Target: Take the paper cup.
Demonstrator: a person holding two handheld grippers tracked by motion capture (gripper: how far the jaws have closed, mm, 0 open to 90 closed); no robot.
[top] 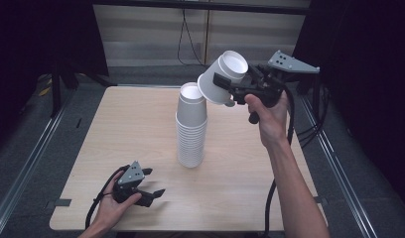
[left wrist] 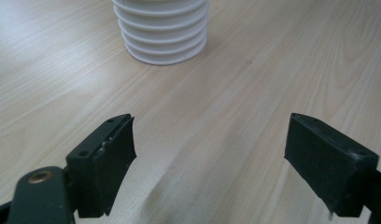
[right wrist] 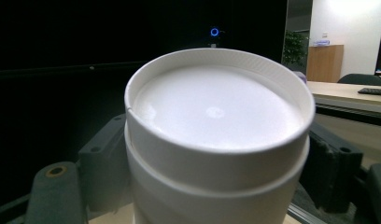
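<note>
A tall stack of white paper cups (top: 192,129) stands upside down near the middle of the wooden table (top: 126,129). Its lowest rims (left wrist: 161,32) appear ahead of the left gripper. My right gripper (top: 228,79) is raised above and to the right of the stack's top, shut on a single white cup (top: 223,77) that is tilted with its base up. In the right gripper view that cup's base (right wrist: 216,112) faces the camera, with the right gripper (right wrist: 216,154) pressing a jaw on either side. My left gripper (top: 155,181) rests low near the table's front left; in its own view the left gripper (left wrist: 209,140) holds nothing, jaws apart.
Metal rails run along the floor on both sides of the table. Black cables trail from both grippers, the right one hanging down past the table's right edge. Bare tabletop lies between the left gripper and the stack.
</note>
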